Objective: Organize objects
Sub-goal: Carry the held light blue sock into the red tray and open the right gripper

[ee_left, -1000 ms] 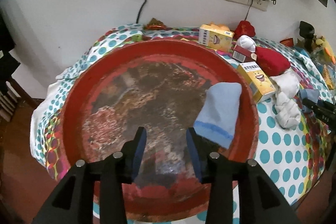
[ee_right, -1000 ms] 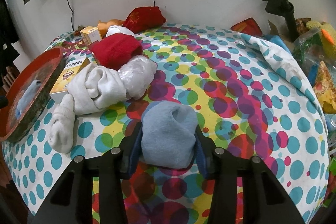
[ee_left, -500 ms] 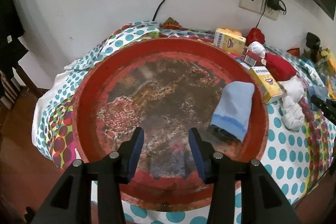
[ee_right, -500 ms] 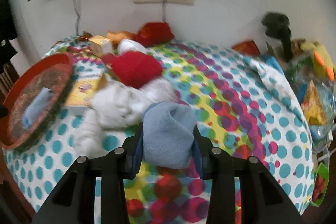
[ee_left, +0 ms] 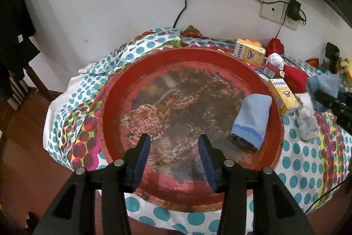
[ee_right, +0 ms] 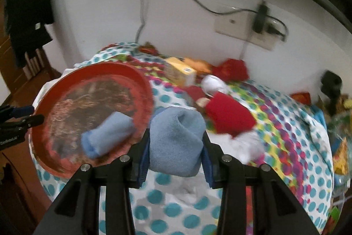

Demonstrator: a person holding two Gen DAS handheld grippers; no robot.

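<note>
A round red tray (ee_left: 110, 102) with a worn brown centre lies on the dotted tablecloth. One light blue sock (ee_left: 253, 118) rests inside it by the right rim. My left gripper (ee_left: 173, 142) hangs over the tray's near side, its jaws opening with nothing between them. My right gripper (ee_right: 176, 147) is shut on a second rolled light blue sock (ee_right: 176, 136), held in the air just right of the tray (ee_right: 140, 80). The sock in the tray (ee_right: 107, 136) shows to its left. The right gripper (ee_left: 330, 100) and its sock (ee_left: 323, 85) enter the left wrist view from the right.
Two yellow boxes (ee_left: 248, 52) (ee_left: 283, 94), a red sock (ee_right: 228, 116) and white socks (ee_left: 308, 122) lie right of the tray. A black stand (ee_right: 332, 85) and toys crowd the far right. The wall with a socket is behind; wooden floor drops off at left.
The right gripper lifted the blue sock off the cloth and swung it left, up beside the tray. The left gripper pulled back from the tray and its jaws spread wider.
</note>
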